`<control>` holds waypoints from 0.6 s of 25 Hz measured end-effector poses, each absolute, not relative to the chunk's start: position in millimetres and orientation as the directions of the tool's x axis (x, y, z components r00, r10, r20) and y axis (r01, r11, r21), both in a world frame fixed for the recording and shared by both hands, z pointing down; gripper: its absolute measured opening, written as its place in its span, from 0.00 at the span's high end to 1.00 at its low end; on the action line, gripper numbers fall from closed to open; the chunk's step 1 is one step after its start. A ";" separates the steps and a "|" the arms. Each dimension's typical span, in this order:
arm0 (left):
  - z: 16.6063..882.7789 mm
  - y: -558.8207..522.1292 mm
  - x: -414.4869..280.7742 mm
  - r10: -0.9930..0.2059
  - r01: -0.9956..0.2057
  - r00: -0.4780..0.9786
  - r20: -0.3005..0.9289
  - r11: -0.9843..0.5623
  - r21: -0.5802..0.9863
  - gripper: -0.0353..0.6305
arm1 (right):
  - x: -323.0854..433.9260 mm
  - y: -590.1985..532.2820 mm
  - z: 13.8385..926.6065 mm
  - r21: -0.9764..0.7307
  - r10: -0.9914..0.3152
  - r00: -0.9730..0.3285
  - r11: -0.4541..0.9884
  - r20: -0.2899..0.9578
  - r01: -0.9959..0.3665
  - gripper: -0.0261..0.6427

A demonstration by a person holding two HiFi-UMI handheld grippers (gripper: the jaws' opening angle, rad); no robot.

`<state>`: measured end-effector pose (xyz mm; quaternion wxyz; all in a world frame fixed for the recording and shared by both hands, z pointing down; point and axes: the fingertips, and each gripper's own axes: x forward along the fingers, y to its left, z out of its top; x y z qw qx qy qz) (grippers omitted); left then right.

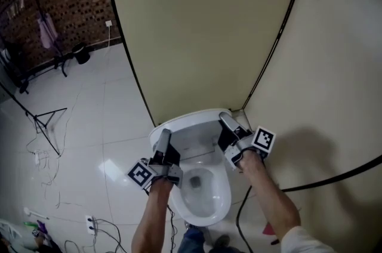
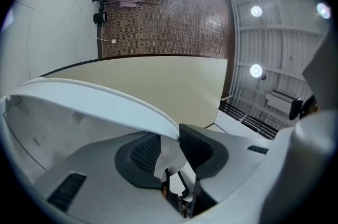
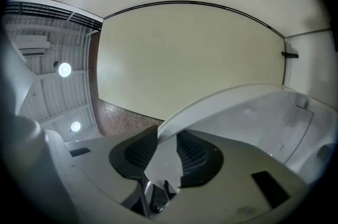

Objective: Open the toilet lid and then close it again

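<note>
A white toilet (image 1: pixel 200 201) stands against the beige wall, its lid (image 1: pixel 190 122) lifted off the bowl and tilted up. My left gripper (image 1: pixel 162 139) is shut on the lid's left edge and my right gripper (image 1: pixel 226 123) on its right edge. In the left gripper view the lid (image 2: pixel 90 101) curves away to the left, and its rim is pinched between the black pads of the left gripper (image 2: pixel 170 136). The right gripper view shows the lid (image 3: pixel 248 106) sweeping off to the right, with its rim clamped in the right gripper (image 3: pixel 166 138). The bowl's inside is open to view.
Beige partition walls (image 1: pixel 203 25) close in behind and to the right of the toilet. A black cable (image 1: pixel 242 219) lies on the floor at the right. To the left are tiled floor, a tripod stand (image 1: pixel 45 120), loose cables and a power strip (image 1: pixel 91 224).
</note>
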<state>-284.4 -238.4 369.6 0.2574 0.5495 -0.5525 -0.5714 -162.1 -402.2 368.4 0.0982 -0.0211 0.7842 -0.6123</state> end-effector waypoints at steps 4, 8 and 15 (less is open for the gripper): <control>362.9 -271.5 -327.3 -0.900 -0.300 -0.294 -0.322 -0.233 0.925 0.79 | -204.6 -437.5 361.4 -0.963 -0.182 -0.978 0.265 -0.105 0.054 0.80; 359.9 -302.5 -370.1 -0.900 -0.273 -0.326 -0.289 -0.204 0.940 0.79 | -245.9 -470.9 356.3 -0.966 -0.205 -0.976 0.259 -0.071 0.016 0.80; 369.1 -327.4 -404.0 -0.906 -0.232 -0.331 -0.264 -0.194 0.953 0.79 | -278.7 -493.5 364.3 -0.969 -0.219 -0.974 0.246 -0.057 0.001 0.80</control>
